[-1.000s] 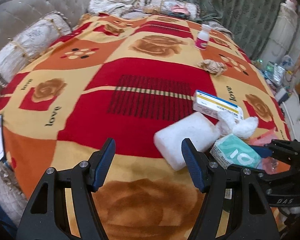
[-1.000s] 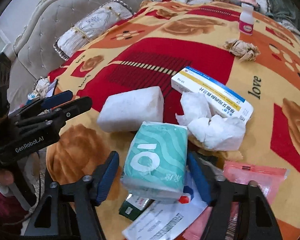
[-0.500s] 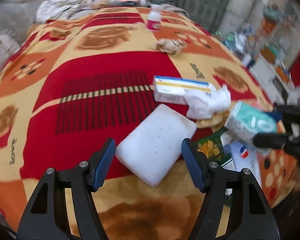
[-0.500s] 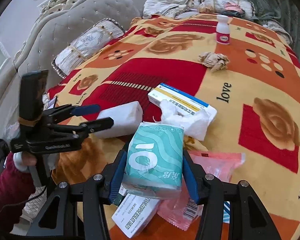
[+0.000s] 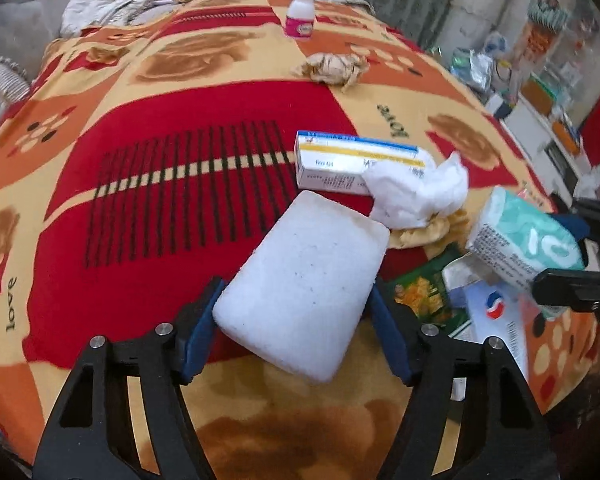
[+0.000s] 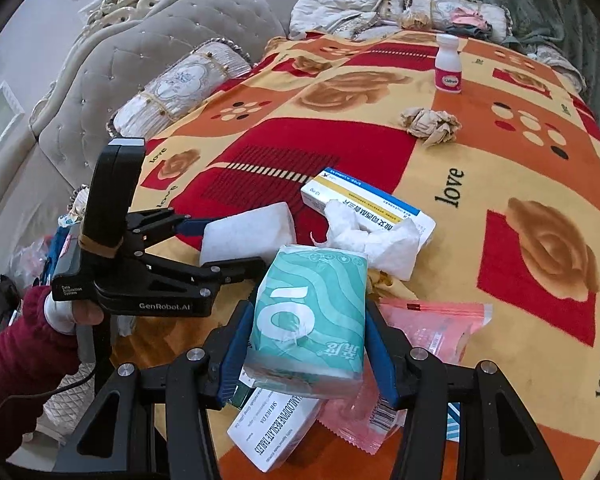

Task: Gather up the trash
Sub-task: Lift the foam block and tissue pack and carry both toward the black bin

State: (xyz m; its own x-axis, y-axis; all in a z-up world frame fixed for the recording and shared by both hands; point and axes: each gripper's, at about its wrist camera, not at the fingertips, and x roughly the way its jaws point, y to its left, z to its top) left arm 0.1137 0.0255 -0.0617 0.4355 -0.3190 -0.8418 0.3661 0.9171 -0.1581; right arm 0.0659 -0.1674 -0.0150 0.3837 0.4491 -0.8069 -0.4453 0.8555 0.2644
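Left gripper [image 5: 292,324]: jaws spread wide around the white foam block [image 5: 304,292], one pad at each flank; whether the pads touch it I cannot tell. Block lies flat on the patterned blanket [image 5: 140,200].

Right gripper [image 6: 306,344]: clamped on the teal tissue pack [image 6: 310,316], both blue pads pressed against its sides. Seen from the left wrist camera, the pack sits at 3 o'clock, tilted, raised over the litter below it.

Under and around the pack: a white printed medicine carton [image 6: 274,428] at 6 o'clock, a pink plastic packet [image 6: 432,324] at 4 o'clock, a green printed packet [image 5: 424,292] just beside the foam block.

At 12 o'clock from the pack, crumpled white tissue [image 6: 374,240] rests against a blue-and-yellow medicine box [image 6: 364,204]. A bit of yellow wrapper [image 5: 432,230] shows beneath the tissue.

Farther out on the blanket: a crumpled beige paper wad [image 6: 432,124], then a small white bottle with pink label [image 6: 448,64] standing upright, well apart from the pile.

At 9 o'clock, a padded grey headboard [image 6: 140,52] and a bolster pillow [image 6: 180,88].
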